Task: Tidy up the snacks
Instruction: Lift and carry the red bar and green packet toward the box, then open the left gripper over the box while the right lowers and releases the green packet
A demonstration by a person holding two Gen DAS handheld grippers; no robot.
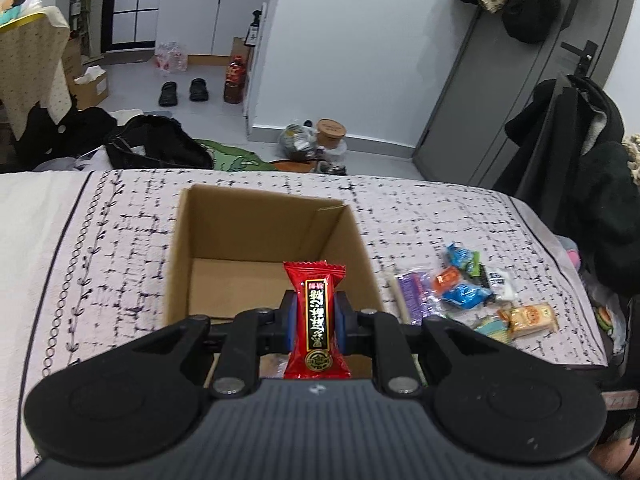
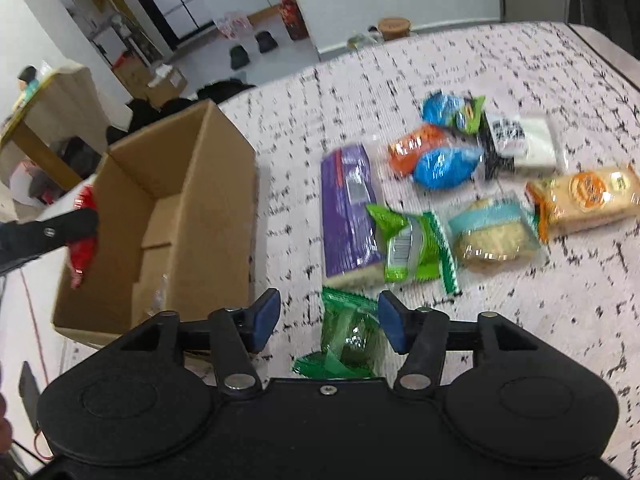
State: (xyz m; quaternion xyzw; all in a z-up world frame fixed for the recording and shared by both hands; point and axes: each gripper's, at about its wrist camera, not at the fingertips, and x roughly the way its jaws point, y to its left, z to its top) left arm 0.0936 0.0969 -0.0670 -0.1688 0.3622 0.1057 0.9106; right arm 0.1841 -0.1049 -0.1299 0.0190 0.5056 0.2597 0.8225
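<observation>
My left gripper [image 1: 314, 314] is shut on a red snack packet [image 1: 316, 320] and holds it upright over the near edge of an open cardboard box [image 1: 256, 232]. From the right wrist view that red packet [image 2: 82, 236] hangs at the box's [image 2: 208, 184] left rim. My right gripper [image 2: 328, 320] stands open above a dark green snack packet [image 2: 348, 340] that lies on the cloth between its blue pads without touching them. Several more snacks lie beyond: a purple pack [image 2: 346, 208], a light green packet [image 2: 412, 246], blue and orange packets.
The patterned cloth [image 2: 500, 72] covers the surface. A yellow cracker pack [image 2: 588, 196], a round cake in clear wrap [image 2: 494, 236] and a white packet [image 2: 528, 140] lie to the right. Dark clothing [image 1: 592, 148] hangs past the right edge.
</observation>
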